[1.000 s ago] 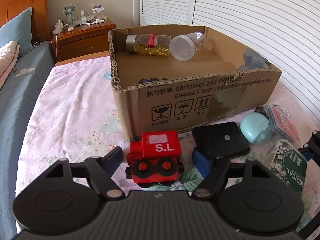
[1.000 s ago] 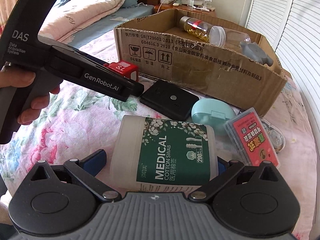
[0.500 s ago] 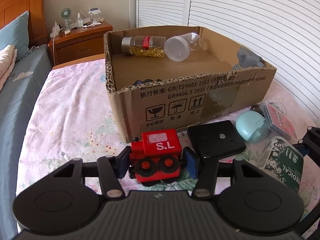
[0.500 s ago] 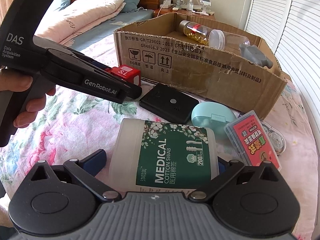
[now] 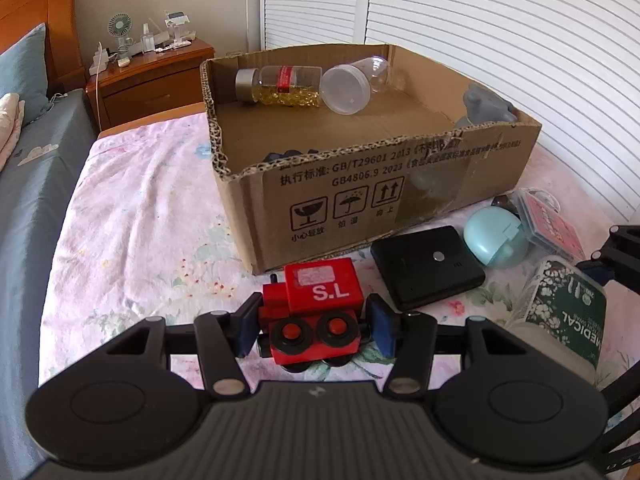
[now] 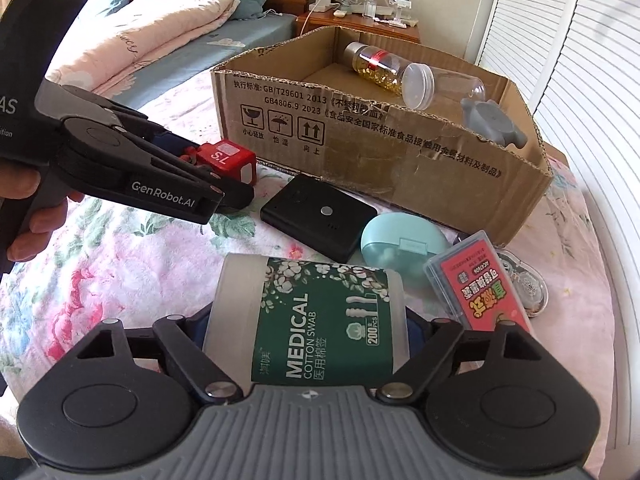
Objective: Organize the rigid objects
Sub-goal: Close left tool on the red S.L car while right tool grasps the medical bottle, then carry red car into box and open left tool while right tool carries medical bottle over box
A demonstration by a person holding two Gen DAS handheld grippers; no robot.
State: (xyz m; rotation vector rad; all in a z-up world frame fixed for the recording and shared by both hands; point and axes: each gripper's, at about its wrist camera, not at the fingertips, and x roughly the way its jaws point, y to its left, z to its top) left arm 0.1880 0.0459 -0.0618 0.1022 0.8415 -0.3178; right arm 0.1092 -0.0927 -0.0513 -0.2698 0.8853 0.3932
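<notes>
Left gripper (image 5: 314, 322) clamped on red toy train (image 5: 316, 312), right gripper (image 6: 306, 328) jaws closing around cotton swab tub (image 6: 308, 316), both just in front of cardboard box (image 5: 360, 196), likely to load it

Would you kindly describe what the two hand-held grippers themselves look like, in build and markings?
Each hand-held gripper has a ribbed grey body, two round black discs, black linkage arms with silver rivets and blue finger pads. Seen from the right wrist view, the left hand-held gripper is a black pistol-grip tool printed "GenRobot.AI" in white. The right hand-held gripper matches. No sleeve or cable shows.
</notes>
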